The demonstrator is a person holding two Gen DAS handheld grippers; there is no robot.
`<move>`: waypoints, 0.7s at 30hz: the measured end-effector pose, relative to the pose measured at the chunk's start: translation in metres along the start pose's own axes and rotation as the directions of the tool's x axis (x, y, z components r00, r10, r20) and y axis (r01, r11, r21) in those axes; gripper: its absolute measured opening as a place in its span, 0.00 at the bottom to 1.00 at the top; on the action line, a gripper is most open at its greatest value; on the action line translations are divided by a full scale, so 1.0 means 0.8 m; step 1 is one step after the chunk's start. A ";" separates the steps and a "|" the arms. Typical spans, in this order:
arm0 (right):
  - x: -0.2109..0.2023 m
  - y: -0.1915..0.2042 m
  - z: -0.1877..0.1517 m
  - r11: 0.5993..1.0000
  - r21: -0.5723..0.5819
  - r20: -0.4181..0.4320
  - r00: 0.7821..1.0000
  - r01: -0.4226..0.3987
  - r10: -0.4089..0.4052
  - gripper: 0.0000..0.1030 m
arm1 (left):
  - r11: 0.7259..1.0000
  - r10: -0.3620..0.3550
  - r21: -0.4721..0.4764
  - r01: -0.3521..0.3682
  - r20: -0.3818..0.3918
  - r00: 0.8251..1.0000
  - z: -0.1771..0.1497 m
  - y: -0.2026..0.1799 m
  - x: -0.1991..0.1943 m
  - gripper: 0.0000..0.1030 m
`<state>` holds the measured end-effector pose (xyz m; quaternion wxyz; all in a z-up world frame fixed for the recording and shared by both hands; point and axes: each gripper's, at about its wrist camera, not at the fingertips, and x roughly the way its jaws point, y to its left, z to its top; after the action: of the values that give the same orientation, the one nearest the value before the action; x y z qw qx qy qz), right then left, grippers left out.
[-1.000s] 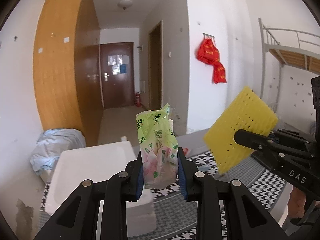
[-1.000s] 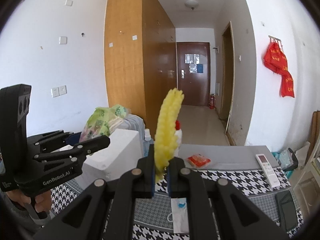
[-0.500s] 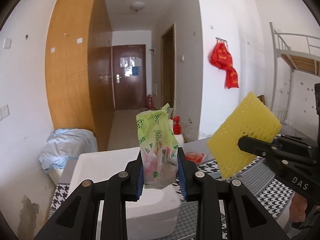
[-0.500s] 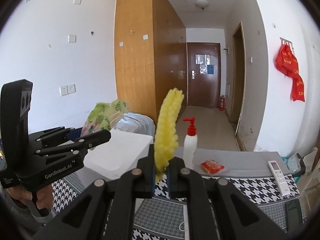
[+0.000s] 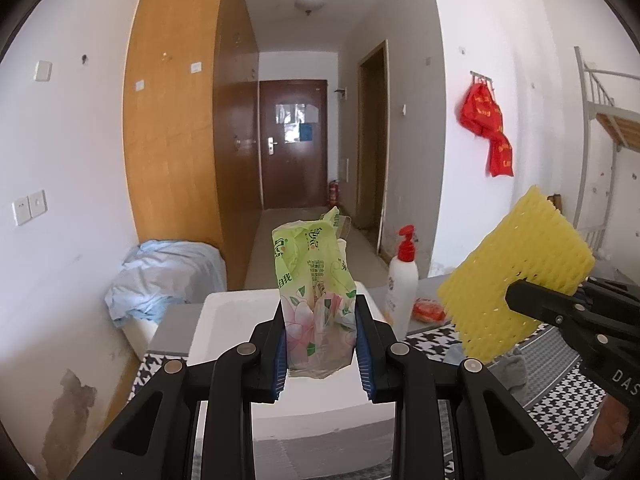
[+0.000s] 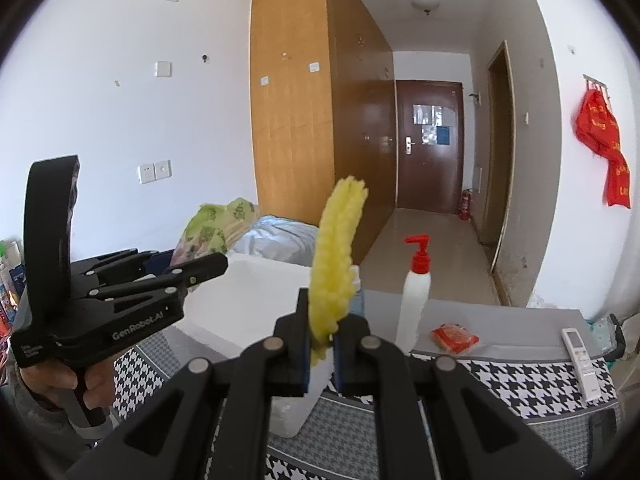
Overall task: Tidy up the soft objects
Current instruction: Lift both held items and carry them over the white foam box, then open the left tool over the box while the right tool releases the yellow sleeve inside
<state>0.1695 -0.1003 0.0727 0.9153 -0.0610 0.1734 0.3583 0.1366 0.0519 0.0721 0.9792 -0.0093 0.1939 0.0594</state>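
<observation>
My left gripper (image 5: 322,344) is shut on a green tissue pack (image 5: 314,288) with a pink flower print, held upright above a white foam box (image 5: 240,332). The pack also shows in the right wrist view (image 6: 208,232). My right gripper (image 6: 321,344) is shut on a yellow sponge (image 6: 338,252), seen edge-on and held upright over the box's near corner (image 6: 248,300). In the left wrist view the sponge (image 5: 516,280) hangs to the right of the tissue pack, apart from it.
A white pump bottle with a red top (image 6: 414,300) and a small red packet (image 6: 454,336) stand behind the box on the houndstooth tablecloth (image 6: 520,376). A remote (image 6: 580,356) lies at the right. A blue-draped bundle (image 5: 160,276) sits left by the wall.
Both grippers have moved left and closer over the foam box, holding their objects. The pump bottle and red packet have come into the left wrist view.
</observation>
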 end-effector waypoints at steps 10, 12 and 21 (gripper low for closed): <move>0.012 0.011 0.001 1.000 -0.012 -0.019 1.000 -0.024 0.024 0.11 | 0.999 0.038 -0.026 -0.039 -0.060 0.997 -0.003 0.016 0.020 0.29; 0.017 0.012 0.001 1.000 -0.014 -0.025 0.999 -0.025 0.025 0.11 | 0.999 0.038 -0.029 -0.041 -0.076 0.996 -0.004 0.018 0.025 0.29; 0.031 0.014 0.003 1.000 -0.016 -0.044 0.999 -0.018 0.017 0.11 | 0.999 0.040 -0.031 -0.045 -0.127 0.991 -0.006 0.025 0.050 0.29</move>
<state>0.1794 -0.0761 0.0662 0.9076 -0.0749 0.1911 0.3663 0.1693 0.0759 0.0524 0.9632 -0.0256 0.2545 0.0829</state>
